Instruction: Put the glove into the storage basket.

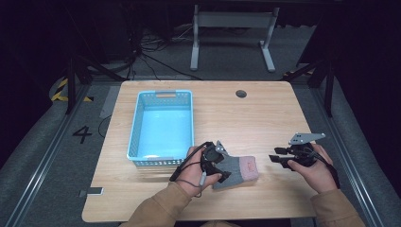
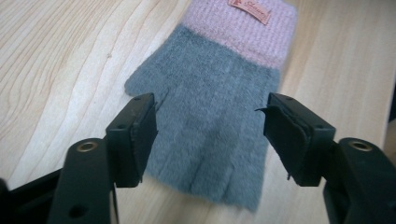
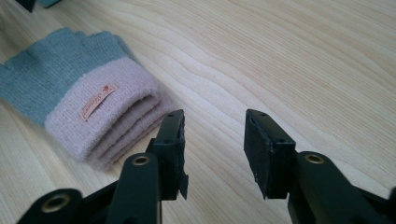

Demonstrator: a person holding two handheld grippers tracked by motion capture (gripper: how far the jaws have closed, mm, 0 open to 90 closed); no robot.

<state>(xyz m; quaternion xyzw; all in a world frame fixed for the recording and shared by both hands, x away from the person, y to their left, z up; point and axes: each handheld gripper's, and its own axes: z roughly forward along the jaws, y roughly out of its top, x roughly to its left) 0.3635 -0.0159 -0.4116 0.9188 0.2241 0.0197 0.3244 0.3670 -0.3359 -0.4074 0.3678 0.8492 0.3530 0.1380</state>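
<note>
A grey knitted glove with a pink cuff (image 1: 242, 169) lies flat near the table's front edge, and the cuff looks like stacked layers in the right gripper view. My left gripper (image 1: 223, 162) hovers over its finger end. In the left gripper view the gripper (image 2: 209, 105) stands open, its jaws wide to either side of the grey glove (image 2: 219, 88) without pressing on it. My right gripper (image 1: 273, 155) is held a little to the right of the cuff. It is open (image 3: 215, 119) with bare wood between the jaws, and the glove (image 3: 88, 102) lies just off its left jaw.
A light blue plastic basket (image 1: 136, 124) stands on the wooden table (image 1: 265, 118) left of centre, just behind my left hand. A round cable hole (image 1: 241, 93) sits near the far edge. A small flat device (image 1: 94, 191) lies at the front left corner.
</note>
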